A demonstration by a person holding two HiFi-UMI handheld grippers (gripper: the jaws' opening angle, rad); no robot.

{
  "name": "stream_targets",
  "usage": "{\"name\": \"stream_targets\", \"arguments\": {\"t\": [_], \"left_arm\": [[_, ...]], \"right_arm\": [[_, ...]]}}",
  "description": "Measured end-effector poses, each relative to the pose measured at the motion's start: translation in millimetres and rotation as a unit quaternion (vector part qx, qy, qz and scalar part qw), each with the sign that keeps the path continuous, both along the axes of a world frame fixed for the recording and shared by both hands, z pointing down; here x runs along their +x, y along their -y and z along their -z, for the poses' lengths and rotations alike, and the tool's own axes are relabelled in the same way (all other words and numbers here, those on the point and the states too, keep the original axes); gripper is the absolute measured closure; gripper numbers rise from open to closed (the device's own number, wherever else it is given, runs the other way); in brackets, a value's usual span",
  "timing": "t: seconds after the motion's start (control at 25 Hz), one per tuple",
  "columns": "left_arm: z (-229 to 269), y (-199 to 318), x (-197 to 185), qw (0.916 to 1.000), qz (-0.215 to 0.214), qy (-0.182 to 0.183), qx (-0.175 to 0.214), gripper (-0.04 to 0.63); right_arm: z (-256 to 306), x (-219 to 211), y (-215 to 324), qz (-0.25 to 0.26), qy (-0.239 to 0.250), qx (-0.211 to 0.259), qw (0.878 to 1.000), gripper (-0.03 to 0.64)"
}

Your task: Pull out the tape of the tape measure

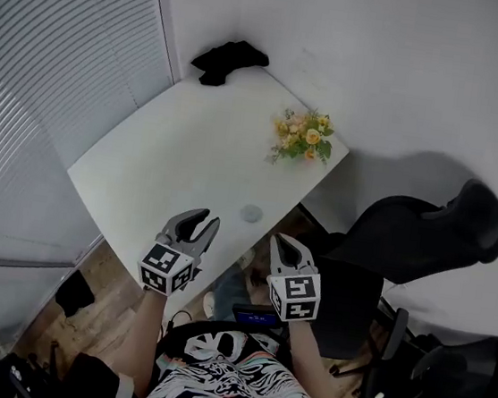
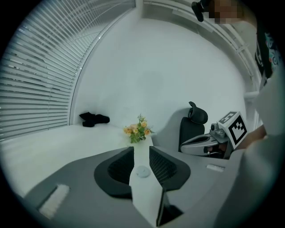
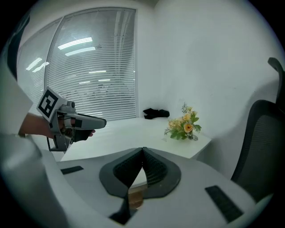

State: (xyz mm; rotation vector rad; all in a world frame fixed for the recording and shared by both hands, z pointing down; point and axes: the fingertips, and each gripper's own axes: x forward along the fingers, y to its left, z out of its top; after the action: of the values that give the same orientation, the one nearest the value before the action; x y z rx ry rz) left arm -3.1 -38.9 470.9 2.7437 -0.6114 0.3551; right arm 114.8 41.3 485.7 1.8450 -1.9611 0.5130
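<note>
A small round pale tape measure (image 1: 250, 213) lies near the front edge of the white table (image 1: 173, 157). My left gripper (image 1: 206, 219) hovers over that edge just left of it, jaws open and empty. In the left gripper view the tape measure (image 2: 142, 172) shows through the gap of the left gripper (image 2: 141, 149), lying further on, apart from the pads. My right gripper (image 1: 278, 240) hangs off the table's front corner, right of the tape measure, its fingertips together with nothing between them. In the right gripper view the right gripper (image 3: 143, 149) is shut, and the tape measure is not visible.
A small bunch of yellow flowers (image 1: 303, 137) stands at the table's right edge. A black cloth (image 1: 228, 59) lies on the far corner. Window blinds (image 1: 56, 80) run along the left. A black office chair (image 1: 425, 229) stands right of the table.
</note>
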Motion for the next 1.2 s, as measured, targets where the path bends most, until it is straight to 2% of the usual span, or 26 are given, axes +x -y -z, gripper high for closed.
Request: {"name": "stream_targets", "arguments": {"t": [0.36, 0.8, 1.2], "left_arm": [[-37, 7, 20, 0.9991, -0.023, 0.027, -0.023, 0.488], [-79, 14, 33, 0.9945, -0.055, 0.062, -0.064, 0.491], [-112, 14, 55, 0.9828, -0.124, 0.131, -0.04, 0.491]], "right_arm": [[-32, 10, 22, 0.012, 0.012, -0.024, 1.0, 0.612], [-71, 5, 42, 0.064, 0.016, -0.08, 0.995, 0.612], [-98, 5, 52, 0.096, 0.011, -0.119, 0.988, 0.612]]}}
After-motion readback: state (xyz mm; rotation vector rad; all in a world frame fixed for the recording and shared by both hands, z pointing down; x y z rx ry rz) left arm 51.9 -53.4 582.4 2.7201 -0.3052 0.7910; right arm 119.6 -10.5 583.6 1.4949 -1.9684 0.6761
